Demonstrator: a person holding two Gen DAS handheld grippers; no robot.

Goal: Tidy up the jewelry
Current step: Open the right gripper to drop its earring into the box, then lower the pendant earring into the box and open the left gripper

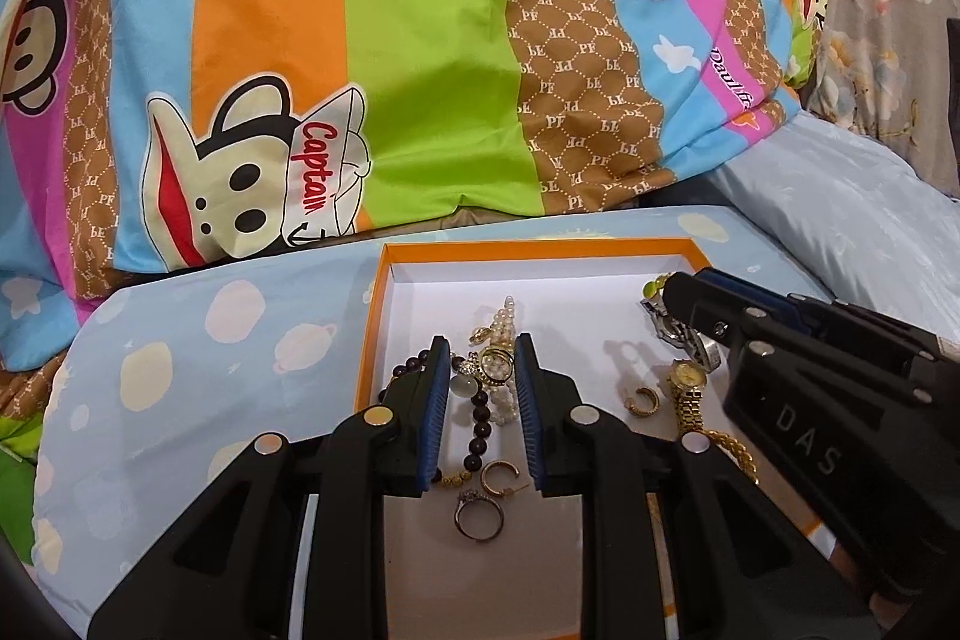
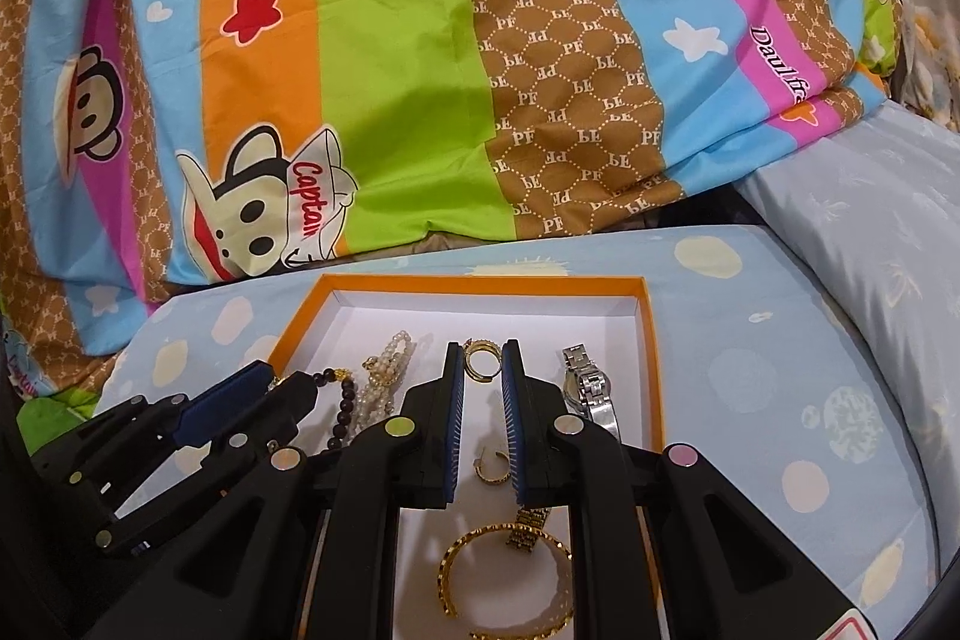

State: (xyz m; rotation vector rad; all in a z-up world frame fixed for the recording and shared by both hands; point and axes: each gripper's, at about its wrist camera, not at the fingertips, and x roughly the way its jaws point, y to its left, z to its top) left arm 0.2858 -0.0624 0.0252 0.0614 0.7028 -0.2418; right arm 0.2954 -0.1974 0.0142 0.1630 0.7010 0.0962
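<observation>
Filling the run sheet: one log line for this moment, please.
left gripper: empty, above pearl bracelet | right gripper: empty, above hoop earring | orange box: jewelry mixed

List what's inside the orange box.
Orange box holds a pearl bracelet, dark bead bracelet, ring, gold hoop earrings, gold watch, silver watch, gold bangle. Grippers hide part of the floor.

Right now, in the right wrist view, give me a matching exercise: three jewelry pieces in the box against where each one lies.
Things:
1. silver watch
2. gold bangle
3. pearl bracelet

Places:
A. left part of the box, beside the dark bead bracelet
B. nearest the camera, below the right gripper
C. along the box's right wall

Pairs: 1-C, 2-B, 3-A
</observation>
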